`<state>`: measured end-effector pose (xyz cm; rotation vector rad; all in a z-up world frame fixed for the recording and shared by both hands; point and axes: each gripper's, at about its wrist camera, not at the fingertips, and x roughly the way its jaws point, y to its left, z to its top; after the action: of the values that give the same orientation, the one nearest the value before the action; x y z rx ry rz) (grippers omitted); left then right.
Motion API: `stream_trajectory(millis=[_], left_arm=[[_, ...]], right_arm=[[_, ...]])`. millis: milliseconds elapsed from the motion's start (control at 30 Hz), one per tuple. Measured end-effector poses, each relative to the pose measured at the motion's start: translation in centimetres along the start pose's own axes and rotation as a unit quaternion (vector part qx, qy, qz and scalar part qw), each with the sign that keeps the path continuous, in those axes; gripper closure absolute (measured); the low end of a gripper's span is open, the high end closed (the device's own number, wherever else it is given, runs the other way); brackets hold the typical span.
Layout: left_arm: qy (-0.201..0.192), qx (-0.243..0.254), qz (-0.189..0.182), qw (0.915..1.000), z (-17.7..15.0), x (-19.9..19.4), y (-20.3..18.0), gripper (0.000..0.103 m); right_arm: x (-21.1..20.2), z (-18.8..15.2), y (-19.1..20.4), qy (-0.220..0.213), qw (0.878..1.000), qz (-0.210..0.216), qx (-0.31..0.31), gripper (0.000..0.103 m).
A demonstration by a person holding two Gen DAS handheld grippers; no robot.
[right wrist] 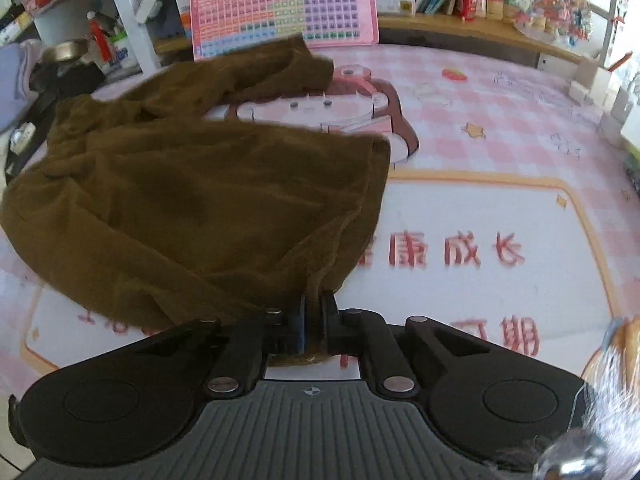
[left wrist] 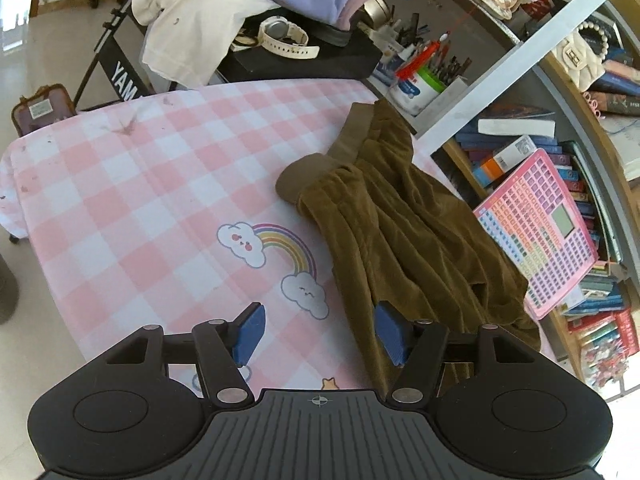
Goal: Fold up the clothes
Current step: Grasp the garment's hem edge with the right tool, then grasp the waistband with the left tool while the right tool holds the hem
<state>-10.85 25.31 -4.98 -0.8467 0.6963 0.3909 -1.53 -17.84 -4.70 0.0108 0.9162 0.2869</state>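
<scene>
Left-wrist view: my left gripper [left wrist: 320, 334] hovers above the pink checked table cover [left wrist: 120, 184] with its blue pads [left wrist: 251, 334] spread wide and nothing between them; the left pad sits over bare cloth just below a rainbow-and-cloud print [left wrist: 276, 256], while the right pad overlaps the near edge of the brown trousers [left wrist: 404, 236]. The trousers lie crumpled along the right side of the table, their two ribbed cuffs [left wrist: 304, 176] pointing toward the far end and their body running back toward me. Behind the table I see a heap of cream and lilac clothes [left wrist: 240, 4], a white wristwatch [left wrist: 286, 36] on a dark box, and, to the right, a pen pot [left wrist: 420, 84] and a pink keyboard toy [left wrist: 536, 232] leaning against shelved books [left wrist: 516, 136]. Right-wrist view: my right gripper [right wrist: 314, 312] has its fingers drawn close together, pinching a gathered edge of the same brown trousers [right wrist: 192, 208]; the fabric fans out from the pinch to the left and away, lifted in a loose fold, with one leg trailing toward the pink keyboard toy [right wrist: 280, 4]. To the right of the garment the table cover [right wrist: 500, 128] shows a cartoon figure and red Chinese characters [right wrist: 452, 250]. Whether the lifted fold touches the table underneath I cannot tell.
</scene>
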Motion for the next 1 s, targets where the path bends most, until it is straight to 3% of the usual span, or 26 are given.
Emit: stream_trajectory(millis=[367, 433, 1000], left_arm=[[0.026, -0.017, -0.017, 0.9994, 0.9, 1.7, 0.8, 0.041], [0.034, -0.023, -0.016, 0.9990, 0.8, 2.2, 1.1, 0.041], [0.057, -0.060, -0.038, 0.9959, 1.0, 3.9, 1.8, 0.041]], right_arm=[[-2.6, -0.9, -2.7, -0.008, 0.998, -0.050, 0.037, 0.096], [-1.5, -1.8, -2.6, 0.008, 0.997, -0.070, 0.037, 0.096], [-1.7, -3.4, -1.6, 0.013, 0.995, -0.088, 0.039, 0.093]])
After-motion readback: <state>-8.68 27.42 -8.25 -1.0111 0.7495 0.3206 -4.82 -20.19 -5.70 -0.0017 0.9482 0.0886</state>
